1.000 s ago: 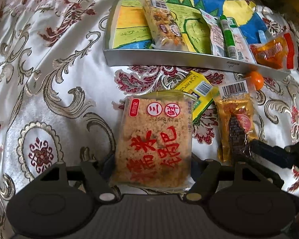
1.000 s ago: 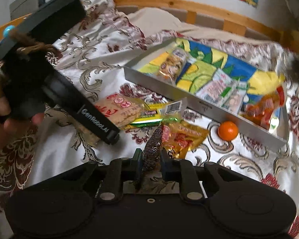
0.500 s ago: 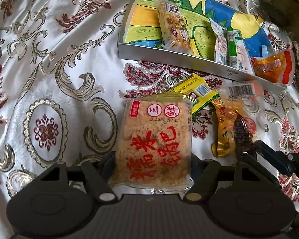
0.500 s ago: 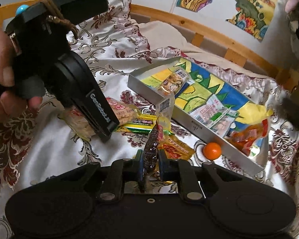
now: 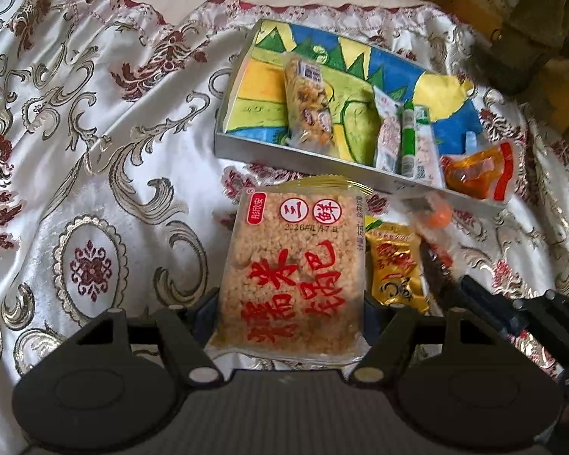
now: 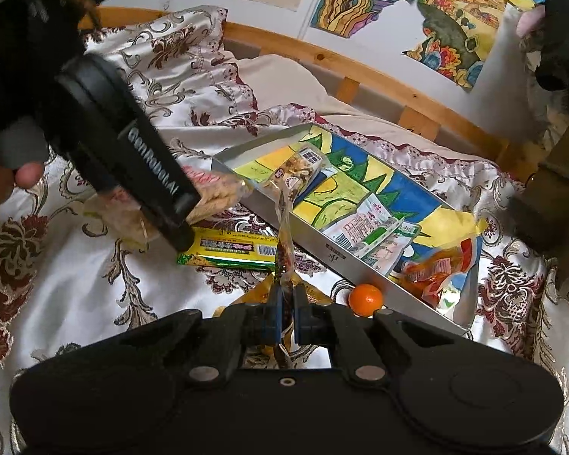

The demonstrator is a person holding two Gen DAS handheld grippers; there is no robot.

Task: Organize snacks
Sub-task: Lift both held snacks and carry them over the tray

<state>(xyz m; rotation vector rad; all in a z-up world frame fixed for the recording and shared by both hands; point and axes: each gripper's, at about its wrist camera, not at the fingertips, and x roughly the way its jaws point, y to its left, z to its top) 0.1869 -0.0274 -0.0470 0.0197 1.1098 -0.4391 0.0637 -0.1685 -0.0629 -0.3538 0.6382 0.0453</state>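
Lifted since a second ago: rice cracker pack (image 5: 292,276) clear of the cloth and nearer the tray (image 5: 307,159), gripped across its width by the left gripper (image 5: 290,314). Lifted too — gold-wrapped snack (image 6: 282,265), raised on edge and pinched thin in the right gripper (image 6: 287,313), jaws just closed down to almost nothing on the wrapper.

Already in the tray, seen from the left wrist: nut bar (image 5: 309,106) lying lengthwise near the middle, white packet (image 5: 387,136) and green-striped stick pack (image 5: 409,136) side by side to its right, orange jelly pouch (image 5: 478,170) draped over the near right corner.

Outstanding on the patterned bedspread (image 5: 95,151): yellow-green bar (image 6: 231,252) just in front of the tray's near wall, small orange fruit (image 6: 365,298) beside that wall further right. Another gold packet (image 5: 396,265) visible just right of the rice cracker pack, beside the right gripper's fingers — likely the same snack the right gripper holds, though hard to confirm.

Roughly half done by this count: four items boxed, two in the air and not yet set down, two loose. Free room apparent at the tray's left end and along its far side. Next likely: both held packs carried over the near wall and released, then the bar and fruit collected.
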